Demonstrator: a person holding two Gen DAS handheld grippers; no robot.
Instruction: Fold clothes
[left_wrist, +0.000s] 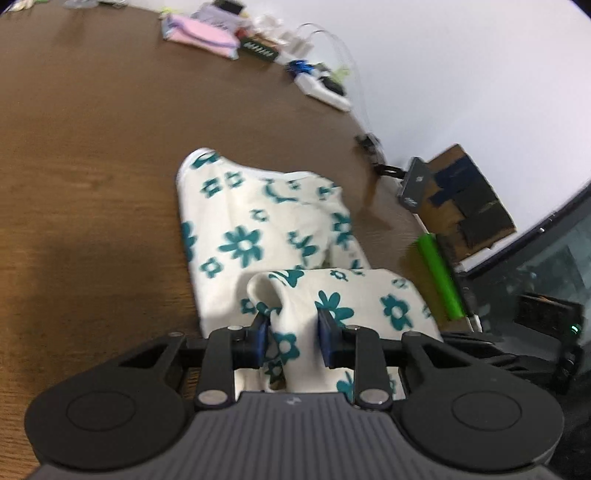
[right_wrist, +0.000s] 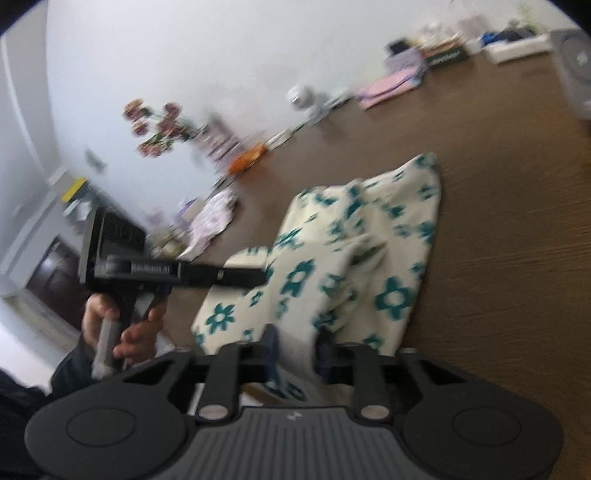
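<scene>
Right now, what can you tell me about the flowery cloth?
The flowery cloth looks soft and fleecy, cream white with teal flowers and a smiley face. It lies rumpled and partly folded on the brown wooden table. The near edge is lifted: the left gripper pinches a bunched fold, and the right gripper grips another part.

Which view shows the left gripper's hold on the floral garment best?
The left wrist view: the left gripper has its blue pads on a raised fold of the floral garment, sharp and close. The right wrist view shows that gripper side-on and blurred, its tip at the cloth edge.
</scene>
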